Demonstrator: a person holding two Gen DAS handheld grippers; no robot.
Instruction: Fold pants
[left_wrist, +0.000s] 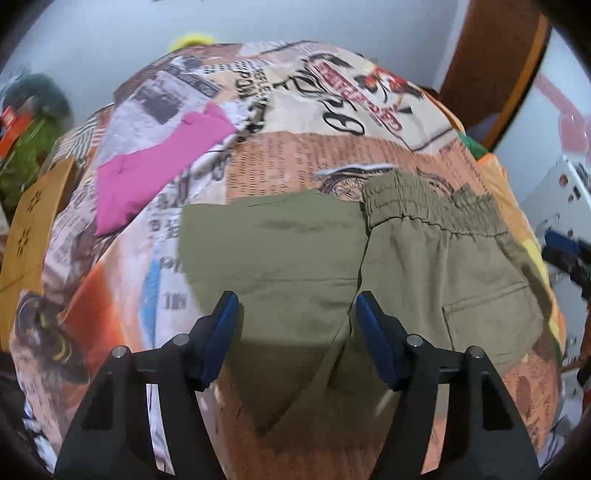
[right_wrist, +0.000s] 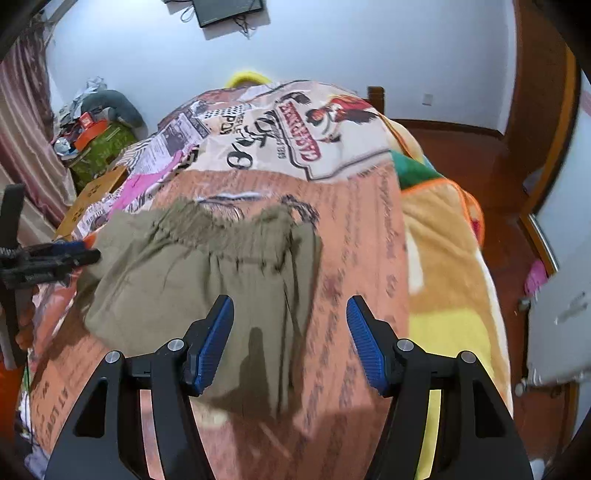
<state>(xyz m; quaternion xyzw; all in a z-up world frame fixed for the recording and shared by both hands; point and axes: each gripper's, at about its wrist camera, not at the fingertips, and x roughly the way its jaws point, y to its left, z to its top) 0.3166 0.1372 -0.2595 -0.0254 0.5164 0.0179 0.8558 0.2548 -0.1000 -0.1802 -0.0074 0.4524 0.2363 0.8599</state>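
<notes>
Olive-green pants (left_wrist: 295, 243) lie folded on the printed bedspread (left_wrist: 295, 162), their elastic waistband (left_wrist: 424, 210) at the far right and a back pocket facing up. My left gripper (left_wrist: 297, 297) hovers open over the near part of the folded legs, with nothing pinched between its blue pads. In the right wrist view the pants (right_wrist: 184, 280) fill the middle left. My right gripper (right_wrist: 290, 300) stands open above their right edge, one finger over the cloth and the other over bare bedspread. Each gripper also shows in the other's view: the right (left_wrist: 565, 254) and the left (right_wrist: 55, 254).
A pink garment (left_wrist: 159, 166) lies on the bedspread at the far left, next to a cardboard box (left_wrist: 33, 221). A yellow-orange blanket (right_wrist: 443, 258) covers the bed's right side. A wooden floor (right_wrist: 517, 258) and a white panel (right_wrist: 554, 317) lie beyond the bed's right edge.
</notes>
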